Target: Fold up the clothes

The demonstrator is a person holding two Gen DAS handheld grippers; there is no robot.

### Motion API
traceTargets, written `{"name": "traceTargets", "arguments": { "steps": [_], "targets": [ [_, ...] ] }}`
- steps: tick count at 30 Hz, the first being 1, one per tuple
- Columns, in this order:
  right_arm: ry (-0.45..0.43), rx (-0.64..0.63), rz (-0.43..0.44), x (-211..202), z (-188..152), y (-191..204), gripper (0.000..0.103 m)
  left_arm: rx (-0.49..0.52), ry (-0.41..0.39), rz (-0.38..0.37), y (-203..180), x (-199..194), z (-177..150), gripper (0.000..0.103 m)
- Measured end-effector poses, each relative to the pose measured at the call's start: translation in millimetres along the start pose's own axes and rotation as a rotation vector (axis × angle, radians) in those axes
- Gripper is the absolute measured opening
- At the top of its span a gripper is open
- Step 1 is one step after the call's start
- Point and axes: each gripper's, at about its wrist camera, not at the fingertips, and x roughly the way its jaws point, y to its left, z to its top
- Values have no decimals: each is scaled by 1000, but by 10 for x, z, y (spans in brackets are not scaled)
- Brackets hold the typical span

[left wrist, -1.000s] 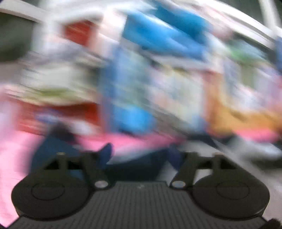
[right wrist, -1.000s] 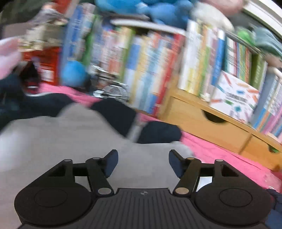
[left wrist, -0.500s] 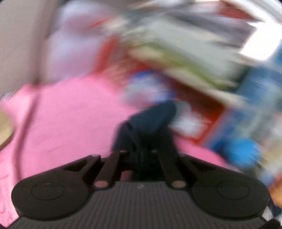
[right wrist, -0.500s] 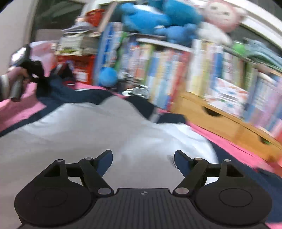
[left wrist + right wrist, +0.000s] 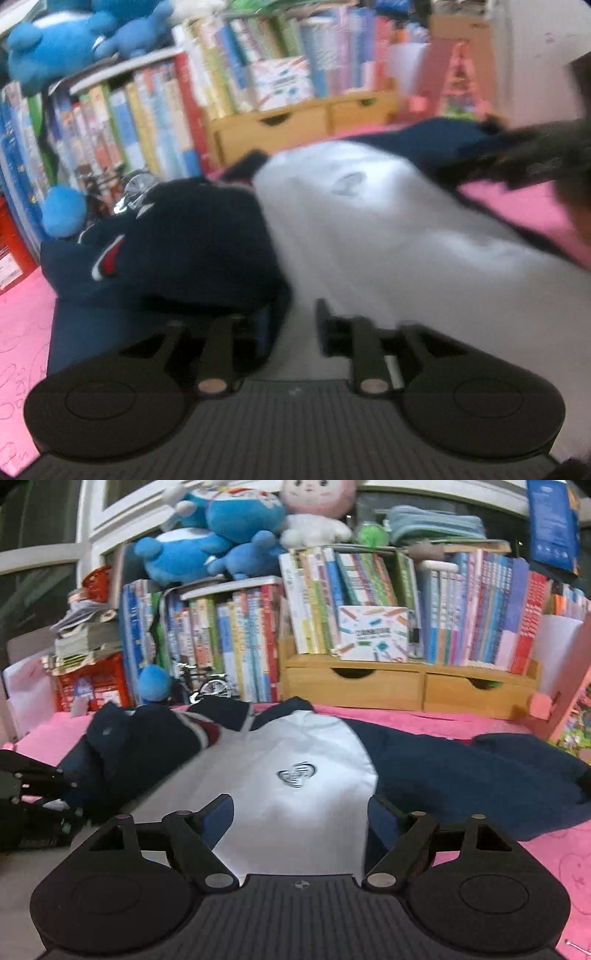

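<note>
White-and-navy jacket spread mid-frame on pink mat, left sleeve bunched over body at centre left. Sleeve fold apparently under way. Left gripper just been opening, narrow, gripping nothing; right gripper widening, empty. Next: flatten, fold right sleeve.

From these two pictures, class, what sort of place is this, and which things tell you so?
Probably a child's bedroom or playroom at home: blue plush toys sit on tightly packed rows of colourful books, and a navy and white jacket lies spread on a pink patterned cover.
</note>
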Motion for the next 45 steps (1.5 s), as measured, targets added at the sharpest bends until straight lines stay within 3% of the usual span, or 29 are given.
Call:
{"name": "traceTargets", "arguments": {
  "steps": [1, 3, 6, 11, 13, 14, 15, 16, 17, 19, 21, 24, 26, 28, 29, 31, 33, 37, 39, 42, 45],
  "targets": [
    [9, -3, 16, 11, -24, 36, 83, -41, -23, -25, 84, -121, 7, 49],
    [29, -7, 41, 38, -87, 103, 83, -154, -81, -65, 282, -316, 79, 56],
    [65, -7, 66, 113, -218, 197, 83, -393, -183, -38, 691, -425, 251, 80],
    [93, -51, 60, 205, -389, 376, 83, -736, -54, 109, 1232, 264, 393, 78],
    [103, -77, 47, 224, -417, 432, 83, -832, 32, 82, 1353, 623, 353, 77],
    [105, -80, 47, 227, -419, 439, 84, -863, 43, 97, 1363, 736, 342, 73],
    [107, -83, 45, 232, -422, 444, 85, -888, 51, 114, 1371, 828, 337, 52],
    [114, -81, 41, 243, -426, 441, 85, -880, 50, 145, 1370, 820, 359, 24],
    [121, -79, 37, 255, -429, 438, 86, -870, 45, 174, 1383, 799, 387, 14],
    [139, -76, 34, 285, -433, 433, 87, -840, 7, 215, 1532, 621, 492, 6],
    [156, -76, 36, 313, -439, 431, 87, -757, -59, 323, 1715, 299, 606, 5],
    [167, -85, 34, 331, -443, 440, 88, -648, -157, 565, 2148, -319, 814, 5],
    [166, -92, 31, 328, -447, 446, 88, -543, -215, 800, 2448, -686, 907, 5],
    [167, -97, 29, 333, -447, 443, 88, -381, -228, 1070, 2744, -883, 909, 6],
    [168, -100, 25, 335, -448, 445, 89, -344, -210, 1162, 2925, -936, 861, 6],
    [170, -107, 19, 339, -448, 455, 90, -366, -152, 1267, 3283, -1000, 688, 8],
    [171, -112, 13, 343, -447, 459, 91, -444, -73, 1311, 3571, -982, 445, 8],
    [176, -107, 12, 359, -439, 436, 93, -570, 103, 1329, 3967, -696, -102, 11],
    [178, -104, 12, 363, -435, 431, 93, -631, 133, 1307, 4028, -625, -397, 13],
    [180, -102, 12, 365, -434, 429, 94, -757, 192, 1238, 4115, -489, -683, 31],
    [183, -96, 14, 367, -433, 416, 95, -787, 158, 1216, 4056, -538, -752, 37]
  ]
}}
